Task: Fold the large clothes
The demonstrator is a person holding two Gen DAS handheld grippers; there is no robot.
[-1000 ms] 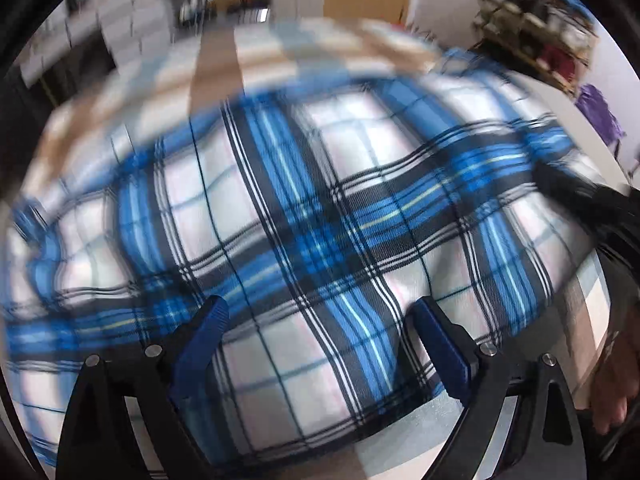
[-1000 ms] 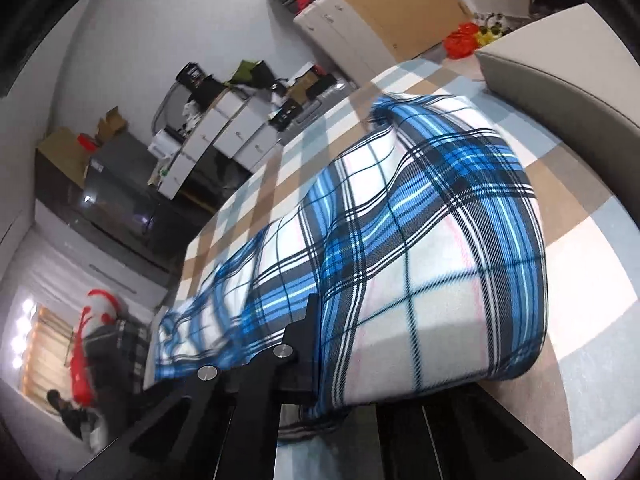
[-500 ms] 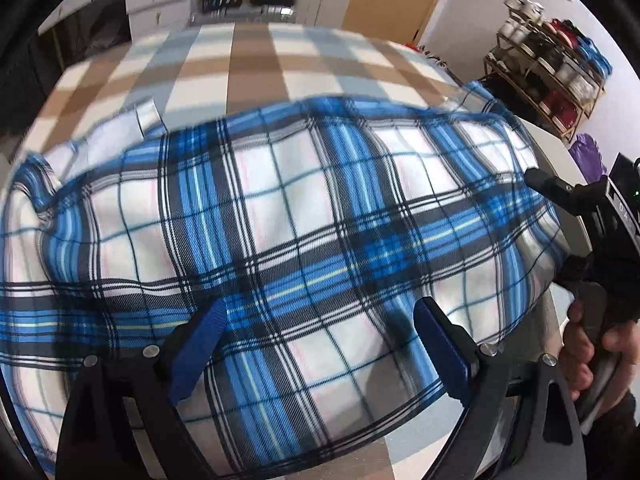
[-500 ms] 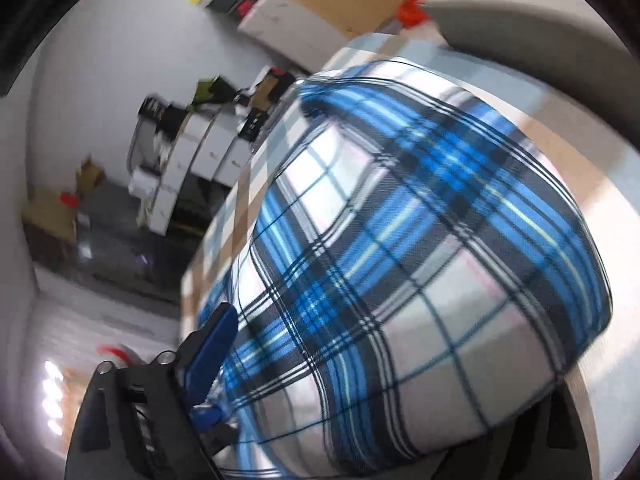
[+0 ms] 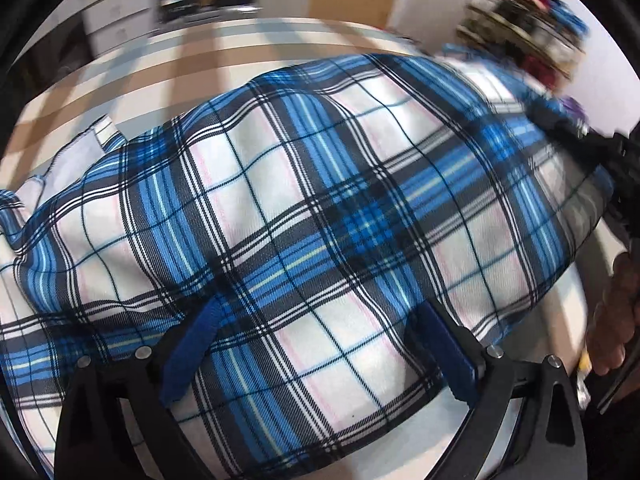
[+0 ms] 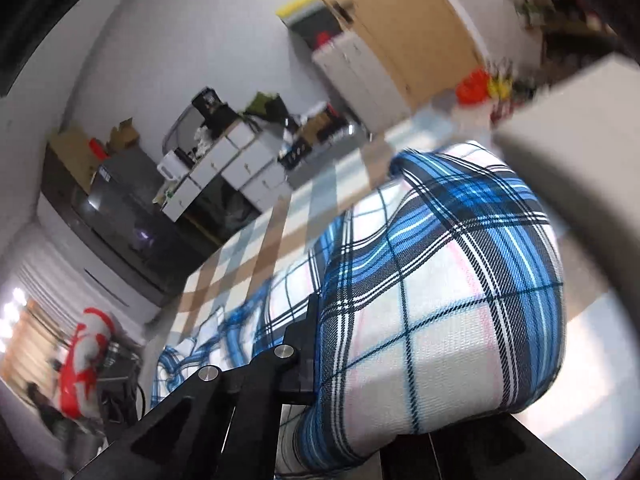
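My blue plaid shirt point(image 5: 320, 216) lies on the checked tabletop point(image 5: 208, 56), doubled over but loose, so I judge the fold half done with flattening and further folds left. My left gripper point(image 5: 320, 344) points steeply down over it, blue pads spread wide apart, gripping nothing. My right gripper point(image 6: 320, 364) slants shallowly, clamped tight on the shirt's edge, cloth draping over it

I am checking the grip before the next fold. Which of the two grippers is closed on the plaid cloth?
The right gripper: its jaws pinch the plaid cloth. The left gripper stands open, blue pads apart over the fabric.
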